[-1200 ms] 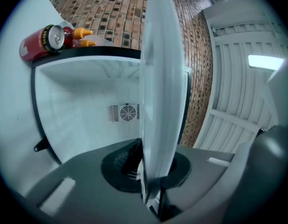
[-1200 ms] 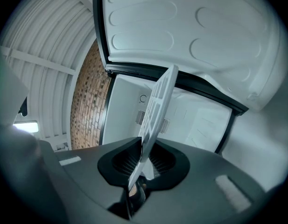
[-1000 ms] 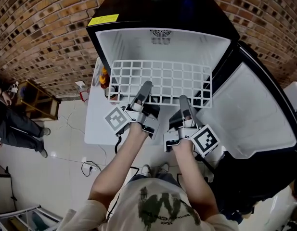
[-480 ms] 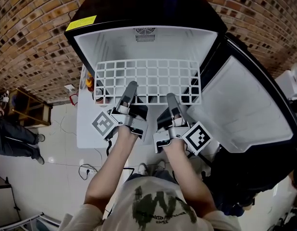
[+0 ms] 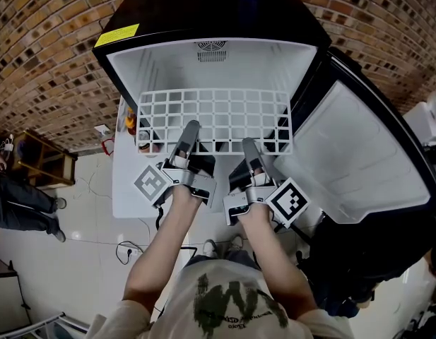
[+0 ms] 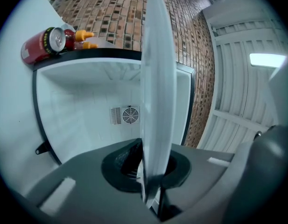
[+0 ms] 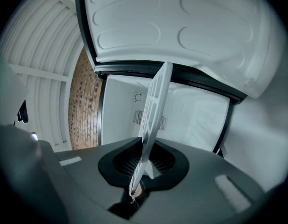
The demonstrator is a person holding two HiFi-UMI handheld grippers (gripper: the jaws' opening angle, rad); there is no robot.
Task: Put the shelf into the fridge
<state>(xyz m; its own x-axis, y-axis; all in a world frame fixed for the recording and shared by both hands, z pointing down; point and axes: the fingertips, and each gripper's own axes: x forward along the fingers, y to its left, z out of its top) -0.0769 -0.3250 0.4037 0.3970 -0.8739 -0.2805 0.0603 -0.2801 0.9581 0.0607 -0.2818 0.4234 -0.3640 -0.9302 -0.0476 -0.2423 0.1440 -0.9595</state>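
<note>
both forearms out front, one tong per hand; left gripper [image 5: 191, 129] is pinched narrow on the near edge of the wire shelf [image 5: 225, 111], the edge running straight through its pads; right gripper [image 5: 247, 147] is clamped on that same edge, its jaws have just been closing, shelf rim between them; the two grips are set apart along the front edge, i'd say to stop the grid twisting or dipping to one side while it's fed in; shelf is held in the air at the mouth of the mini fridge [image 5: 150, 69], roughly flat; long axis runs side to side across the opening, far edge points into the white cavity toward the fan vent [image 5: 211, 51] on the back wall; can't tell how deep the far edge sits; door [image 5: 352, 154] is swung wide to the right, clear of the path; next move probably needs both side edges lined up with the wall ledges, which i can't make out here
</note>
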